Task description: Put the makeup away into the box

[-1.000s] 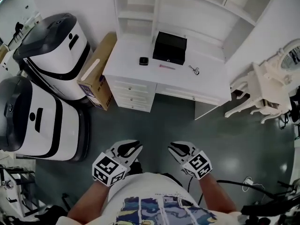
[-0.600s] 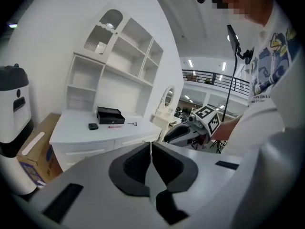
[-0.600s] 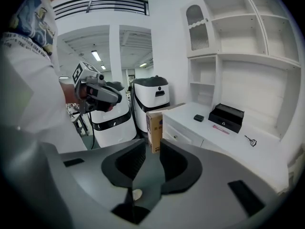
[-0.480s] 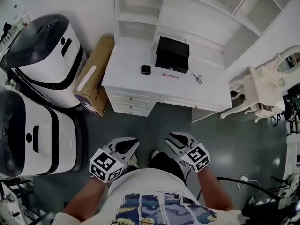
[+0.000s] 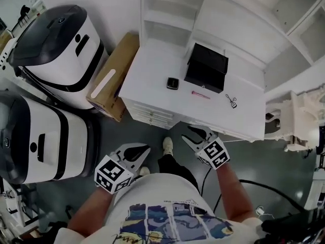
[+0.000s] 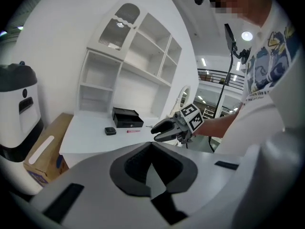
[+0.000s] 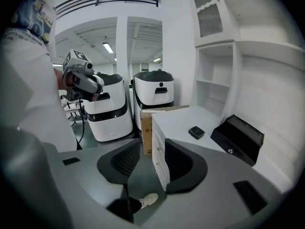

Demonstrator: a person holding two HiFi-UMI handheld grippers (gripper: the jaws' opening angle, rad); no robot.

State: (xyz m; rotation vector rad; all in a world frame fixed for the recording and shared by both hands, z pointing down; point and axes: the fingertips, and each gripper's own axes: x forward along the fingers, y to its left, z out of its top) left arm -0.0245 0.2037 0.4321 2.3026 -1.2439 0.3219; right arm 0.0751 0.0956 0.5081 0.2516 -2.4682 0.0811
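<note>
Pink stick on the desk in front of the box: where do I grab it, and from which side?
Probably mid-length, from above, jaws across its narrow width. The pink stick lies flat on the desk, lengthwise along the front of the black box; only its thin sides offer purchase.

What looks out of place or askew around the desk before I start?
Nothing looks spilled or damaged. The black box, compact, pink stick and eyelash curler lie apart on the white desk. Only the cardboard carton appears to lean tilted against the desk's side.
</note>
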